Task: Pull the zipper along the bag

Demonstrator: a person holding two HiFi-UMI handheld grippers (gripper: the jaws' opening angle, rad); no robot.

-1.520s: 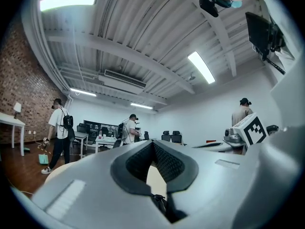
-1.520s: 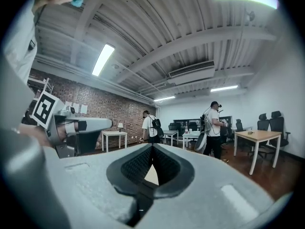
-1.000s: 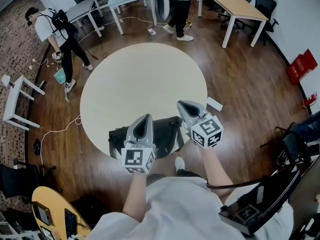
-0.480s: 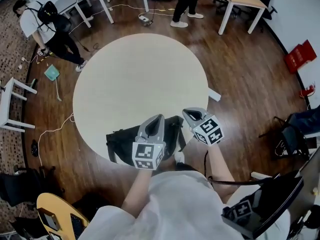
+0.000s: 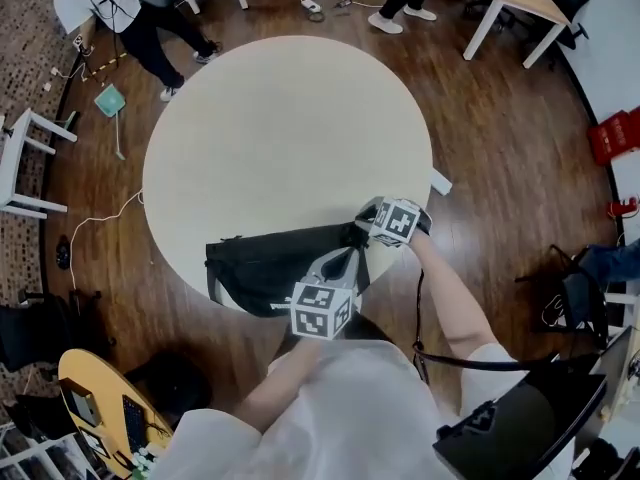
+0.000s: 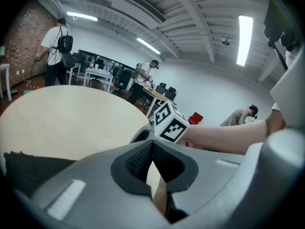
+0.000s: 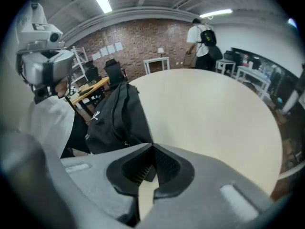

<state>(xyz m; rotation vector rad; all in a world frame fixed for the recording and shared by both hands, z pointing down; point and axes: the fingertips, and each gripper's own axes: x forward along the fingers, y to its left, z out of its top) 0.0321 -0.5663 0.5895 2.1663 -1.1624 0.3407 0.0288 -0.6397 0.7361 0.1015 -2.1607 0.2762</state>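
Observation:
A black bag (image 5: 270, 266) lies at the near edge of the round beige table (image 5: 285, 128). My left gripper (image 5: 347, 256) is over the bag's right part, its jaws shut with nothing between them. The right gripper (image 5: 367, 214) hangs just off the bag's right end, jaws shut and empty. In the left gripper view the left gripper (image 6: 152, 144) points across the table (image 6: 71, 113), with the bag (image 6: 26, 168) low at the left and the right gripper's marker cube (image 6: 169, 123) just ahead. From the right gripper (image 7: 152, 149) the bag (image 7: 116, 118) lies ahead to the left. I cannot make out the zipper pull.
People stand beyond the table's far side (image 5: 150, 8). A white side table (image 5: 25, 163) and cables are on the wooden floor at the left. A yellow table (image 5: 100, 408) is at the lower left, and a black case (image 5: 520, 423) at the lower right.
Both grippers have come down toward the table's near edge. The right one has tipped downward and now sits at the bag's right end; the left one has sunk over the bag.

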